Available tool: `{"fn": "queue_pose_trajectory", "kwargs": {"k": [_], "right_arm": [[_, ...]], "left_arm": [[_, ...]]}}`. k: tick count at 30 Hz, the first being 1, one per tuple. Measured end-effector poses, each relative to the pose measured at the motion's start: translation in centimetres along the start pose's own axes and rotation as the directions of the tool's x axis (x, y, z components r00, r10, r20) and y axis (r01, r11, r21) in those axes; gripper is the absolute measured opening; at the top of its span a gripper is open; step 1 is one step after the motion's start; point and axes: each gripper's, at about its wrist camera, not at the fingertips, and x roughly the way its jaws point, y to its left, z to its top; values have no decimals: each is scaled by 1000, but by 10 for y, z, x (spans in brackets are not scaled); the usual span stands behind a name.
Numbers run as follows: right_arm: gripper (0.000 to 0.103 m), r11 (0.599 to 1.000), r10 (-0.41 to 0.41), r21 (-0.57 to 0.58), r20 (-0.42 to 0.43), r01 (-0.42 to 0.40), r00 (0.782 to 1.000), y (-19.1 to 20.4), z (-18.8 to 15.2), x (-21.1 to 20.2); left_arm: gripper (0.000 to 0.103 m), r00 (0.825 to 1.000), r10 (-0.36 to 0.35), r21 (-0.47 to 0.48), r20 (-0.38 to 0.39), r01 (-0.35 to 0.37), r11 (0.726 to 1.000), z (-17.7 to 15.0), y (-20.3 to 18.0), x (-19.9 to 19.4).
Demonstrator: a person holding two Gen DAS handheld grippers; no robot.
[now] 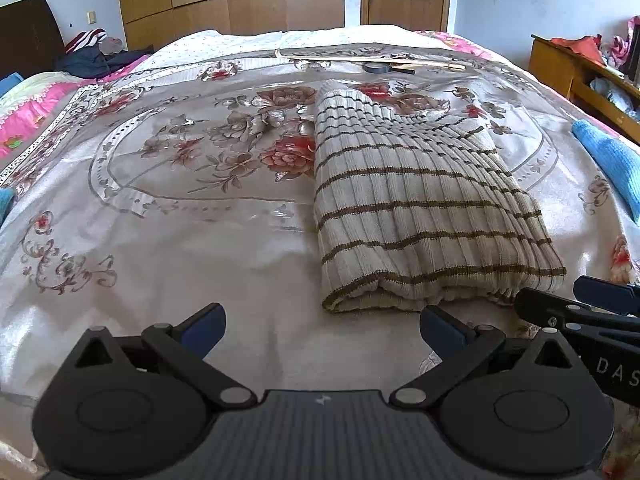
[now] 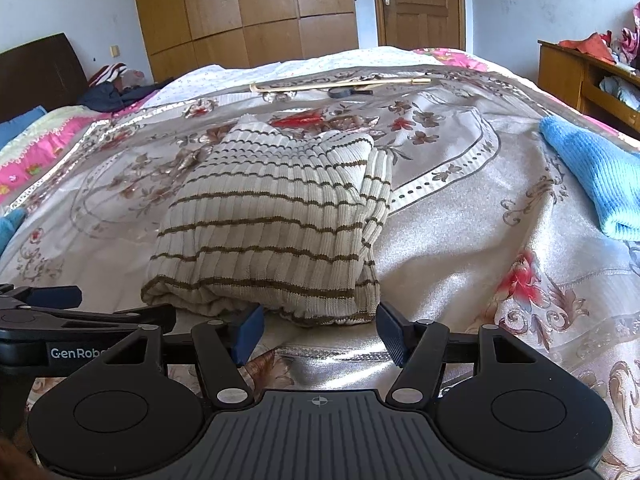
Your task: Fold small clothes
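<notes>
While both tongs, left [image 1: 322,330] and right [image 2: 320,330], gape empty just before the folded striped sweater [image 2: 272,220] on the bed [image 1: 160,240], a one-sided pinch could drag its layers apart.

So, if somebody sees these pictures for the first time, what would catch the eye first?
Probably the cream sweater with brown stripes, lying folded in the middle of the floral bedspread. Next, the two open grippers just in front of its near edge: the left gripper and the right gripper, both empty. A bright blue knit at the bed's right edge also stands out.
</notes>
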Motion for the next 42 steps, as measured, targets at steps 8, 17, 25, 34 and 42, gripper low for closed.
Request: {"fn": "queue_pose_trajectory", "kwargs": {"k": [8, 17, 25, 34, 42], "right_arm": [[64, 1000, -2, 2, -11, 2, 1000, 0, 0, 2], [64, 1000, -4, -2, -16, 4, 1000, 1, -1, 3], [64, 1000, -4, -2, -15, 4, 1000, 2, -1, 2], [64, 1000, -9, -15, -22, 9, 1000, 3, -1, 3], [64, 1000, -12, -21, -26, 11, 1000, 2, -1, 5]], "left_arm": [[103, 1000, 7, -1, -3, -7, 1000, -1, 0, -1], [103, 1000, 15, 1, -6, -15, 1000, -2, 1, 0], [103, 1000, 18, 2, -4, -18, 1000, -2, 1, -1], [103, 1000, 22, 3, -8, -22, 1000, -3, 0, -1], [103, 999, 30, 3, -14, -30, 1000, -4, 0, 1]]}}
